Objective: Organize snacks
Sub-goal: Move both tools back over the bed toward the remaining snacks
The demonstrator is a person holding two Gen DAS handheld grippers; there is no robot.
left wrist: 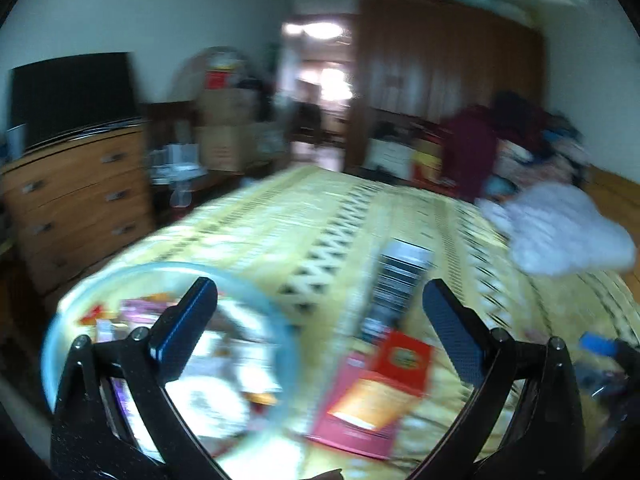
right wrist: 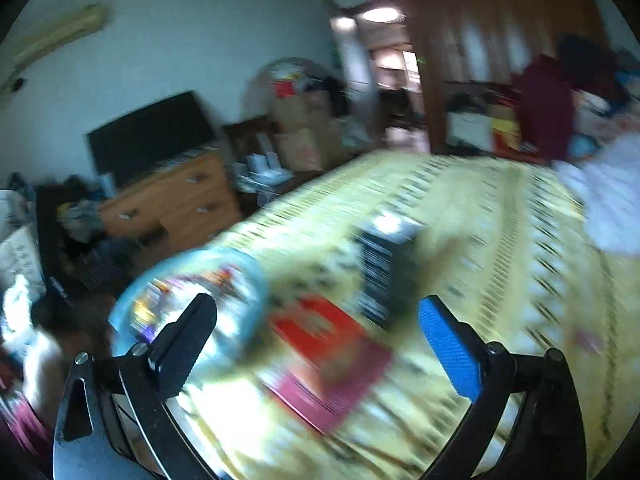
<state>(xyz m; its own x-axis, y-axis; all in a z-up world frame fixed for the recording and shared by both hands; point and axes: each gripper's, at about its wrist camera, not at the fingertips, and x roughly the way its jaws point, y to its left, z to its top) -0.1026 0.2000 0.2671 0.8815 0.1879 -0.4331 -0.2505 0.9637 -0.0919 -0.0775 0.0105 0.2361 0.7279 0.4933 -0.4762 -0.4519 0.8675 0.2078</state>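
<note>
1. A bed with a yellow patterned bedspread [left wrist: 360, 216] carries the snacks; both wrist views are smeared by motion blur, so fine print and small items cannot be read.
2. The left gripper [left wrist: 320, 300] hangs above the bed's near end with its jaws spread wide and nothing between them.
3. The right gripper [right wrist: 318, 312] is likewise wide apart and empty — its blue pad [right wrist: 448, 344] shows on the right finger.
4. A clear round bowl [left wrist: 256, 300] with a bluish rim sits at the near left corner of the bed, filled with small wrapped snacks [left wrist: 224, 380] in mixed colours; in the left wrist view the left finger crosses in front of it.
5. A flat red box [left wrist: 372, 392] lies just right of the bowl near the bed's near edge, with a smaller red packet [left wrist: 404, 360] resting on its far end.
6. A long dark box [left wrist: 396, 280] lies beyond the red one, running toward the middle of the bed — whether the two touch cannot be told.
7. A white crumpled cloth [left wrist: 568, 228] rests at the right edge of the bed.
8. A wooden dresser [left wrist: 80, 184] with a dark screen [left wrist: 72, 96] on top stands off the bed's left side.
</note>
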